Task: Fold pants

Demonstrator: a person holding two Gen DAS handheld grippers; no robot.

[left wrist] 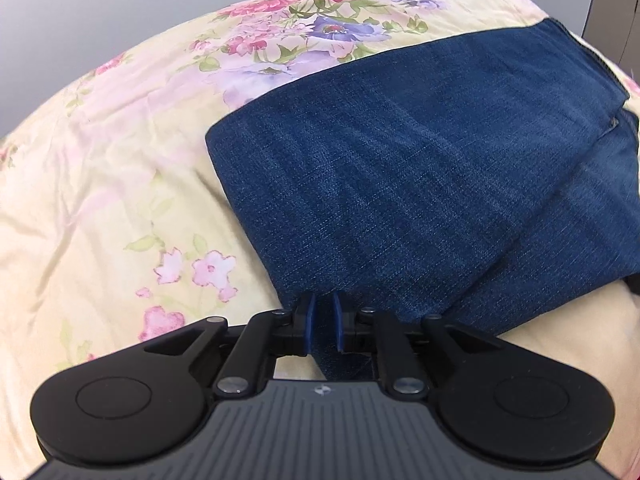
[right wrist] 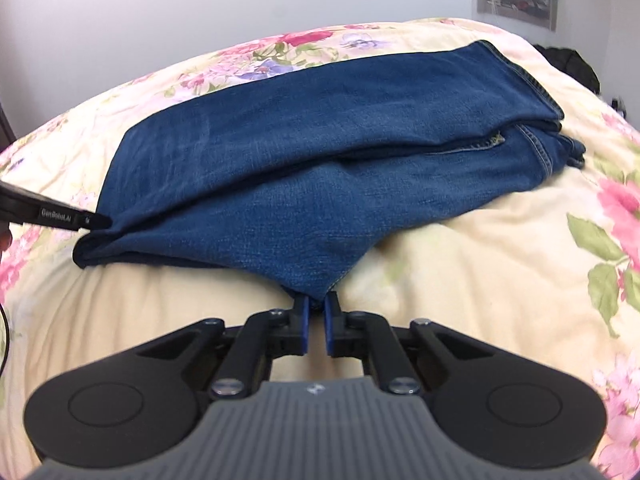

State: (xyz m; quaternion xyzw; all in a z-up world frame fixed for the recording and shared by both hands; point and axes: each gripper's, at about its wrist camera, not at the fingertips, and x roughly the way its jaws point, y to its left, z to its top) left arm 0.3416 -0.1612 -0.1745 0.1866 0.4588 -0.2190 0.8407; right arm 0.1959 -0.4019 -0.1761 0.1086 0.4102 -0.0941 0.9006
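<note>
Dark blue denim pants (right wrist: 304, 168), already doubled over, lie on the cream floral bedspread (right wrist: 460, 280). The left gripper (left wrist: 323, 326) and right gripper (right wrist: 316, 326) each pinch a near edge, likely for the next fold. Bare bedding beyond leaves room.

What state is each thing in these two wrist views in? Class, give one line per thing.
jeans: folded over in layers, lying on the bedspread.
left gripper: shut on a near fold of the denim.
right gripper: shut on the near corner of the denim.
floral bedspread: spread out, slightly wrinkled.
</note>
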